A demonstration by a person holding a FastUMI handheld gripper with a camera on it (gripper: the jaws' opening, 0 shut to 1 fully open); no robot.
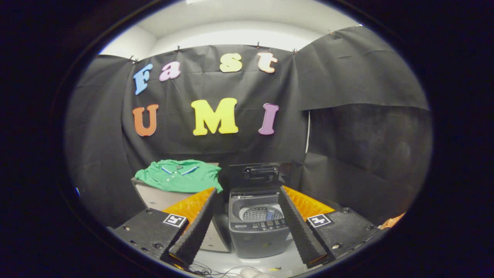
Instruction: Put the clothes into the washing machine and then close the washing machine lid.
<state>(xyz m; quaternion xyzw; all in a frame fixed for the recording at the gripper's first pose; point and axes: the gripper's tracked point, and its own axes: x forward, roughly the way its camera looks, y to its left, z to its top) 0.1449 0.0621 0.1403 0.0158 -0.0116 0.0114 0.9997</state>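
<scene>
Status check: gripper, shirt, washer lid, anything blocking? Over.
Gripper open, empty. Green shirt on the box beyond the left finger. Washing machine between the fingers, lid up. Nothing blocking.

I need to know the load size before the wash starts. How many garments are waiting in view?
1: a green shirt lies on the grey box left of the open washing machine, beyond the open gripper. More could hide beneath it or in the drum.
</scene>
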